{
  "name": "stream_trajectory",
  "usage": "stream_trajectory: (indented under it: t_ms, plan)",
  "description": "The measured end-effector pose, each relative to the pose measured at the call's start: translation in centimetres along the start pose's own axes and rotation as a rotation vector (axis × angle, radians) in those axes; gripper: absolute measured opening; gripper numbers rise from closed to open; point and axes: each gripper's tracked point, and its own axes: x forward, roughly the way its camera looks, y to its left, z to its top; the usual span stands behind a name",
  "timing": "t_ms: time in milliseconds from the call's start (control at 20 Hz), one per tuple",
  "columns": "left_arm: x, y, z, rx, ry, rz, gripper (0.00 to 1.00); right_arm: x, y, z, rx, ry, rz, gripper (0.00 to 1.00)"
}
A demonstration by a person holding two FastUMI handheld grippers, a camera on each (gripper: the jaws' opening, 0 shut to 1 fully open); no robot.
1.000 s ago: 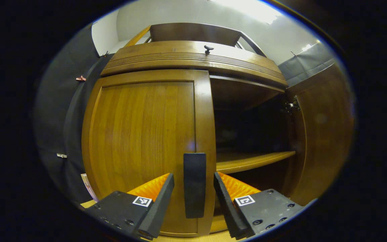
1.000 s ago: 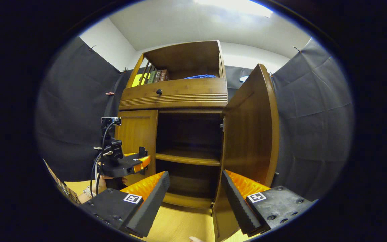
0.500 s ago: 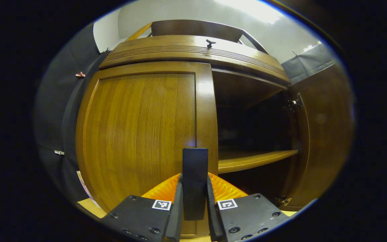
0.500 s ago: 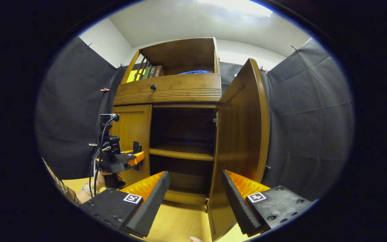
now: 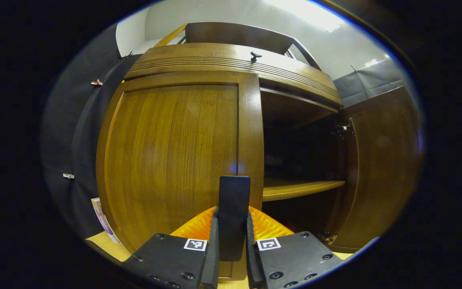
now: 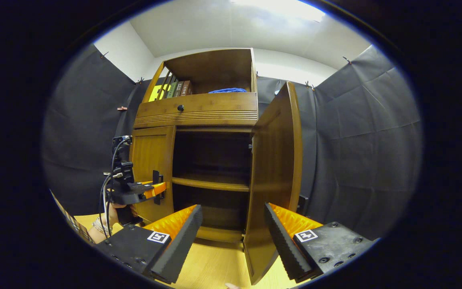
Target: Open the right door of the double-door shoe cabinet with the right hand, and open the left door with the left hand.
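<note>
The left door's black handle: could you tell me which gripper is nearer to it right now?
Left. The left gripper is shut on the black handle of the closed left door. The right gripper hangs open, back from the cabinet, near the open right door.

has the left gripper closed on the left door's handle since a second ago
Yes. The left gripper had open fingers standing apart on either side of the black handle of the left door; now both press on it.

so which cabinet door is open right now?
The right door, swung wide off the shelf bay. The left door sits flush and closed, with the left gripper shut on its black handle.
</note>
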Motion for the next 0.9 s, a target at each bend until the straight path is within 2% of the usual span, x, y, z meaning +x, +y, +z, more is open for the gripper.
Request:
stream_trajectory:
  t_ms: [400,550,650,900]
  plan:
    - [-5.0,0.6,0.7,-0.025,0.002,-0.075,0.31,-0.6,2.6,0.0,-0.031,0.021,0.014,0.99]
    - [-6.9,1.1,1.0,-0.032,0.0,-0.105,0.31,-0.4,3.9,0.2,-0.041,0.028,0.023,0.95]
    - [-8.3,1.6,1.2,-0.04,-0.001,-0.124,0.31,-0.4,4.4,0.3,-0.045,0.028,0.022,0.96]
    - [-11.0,2.7,1.6,-0.056,0.001,-0.135,0.31,-0.1,6.4,0.9,-0.011,0.015,0.048,0.97]
